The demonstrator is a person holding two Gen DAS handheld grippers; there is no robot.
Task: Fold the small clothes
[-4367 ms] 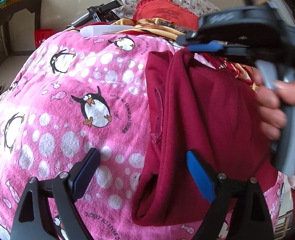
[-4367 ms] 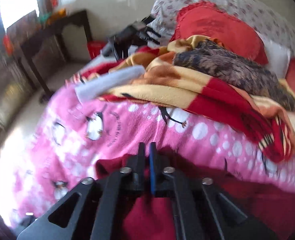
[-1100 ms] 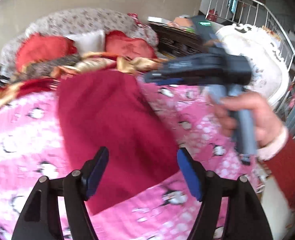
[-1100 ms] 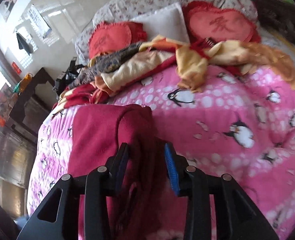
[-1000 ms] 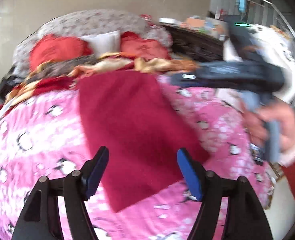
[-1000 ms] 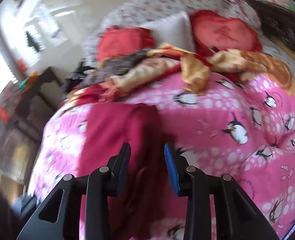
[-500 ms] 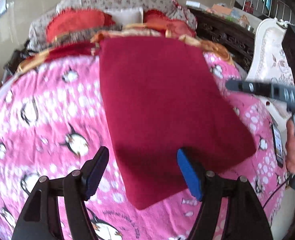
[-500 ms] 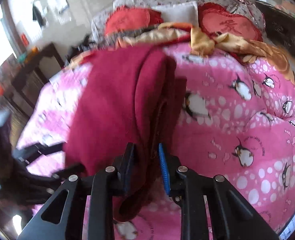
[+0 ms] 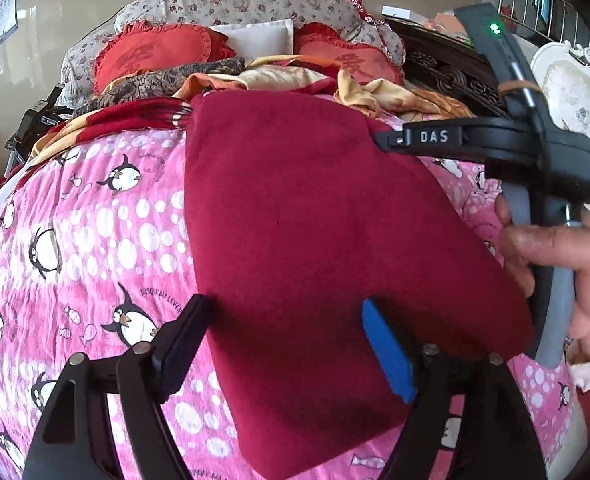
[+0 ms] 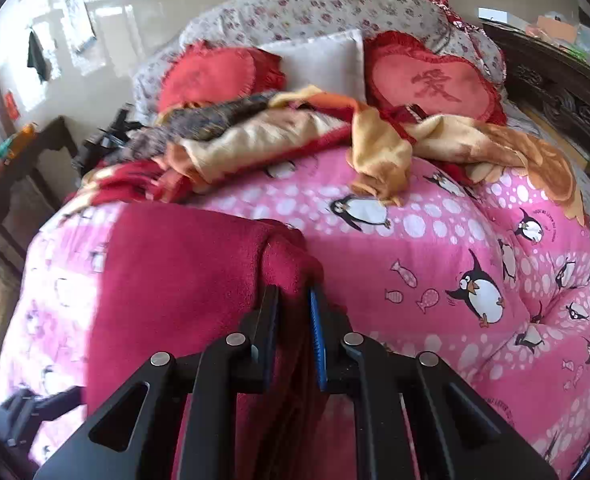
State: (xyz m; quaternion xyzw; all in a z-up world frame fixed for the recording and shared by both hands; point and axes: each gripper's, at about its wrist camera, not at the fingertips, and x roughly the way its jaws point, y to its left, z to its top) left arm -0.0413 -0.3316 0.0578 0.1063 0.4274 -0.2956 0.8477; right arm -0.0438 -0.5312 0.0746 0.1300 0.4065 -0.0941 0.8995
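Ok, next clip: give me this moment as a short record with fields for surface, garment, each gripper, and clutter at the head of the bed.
surface: pink penguin blanket on a bed
garment: dark red cloth, folded, lying flat
left gripper: open, over the cloth's near end, nothing pinched
right gripper: shut on the cloth's edge, jaws have just been closing
head of bed: two red heart cushions, white pillow, crumpled yellow and red blanket

Left wrist view looks steeply down, close over the folded red garment (image 9: 315,240) on the pink penguin blanket (image 9: 95,240); right wrist view sits close at the garment's right edge, facing the pillows (image 10: 319,64); both share garment, blanket, pillows.
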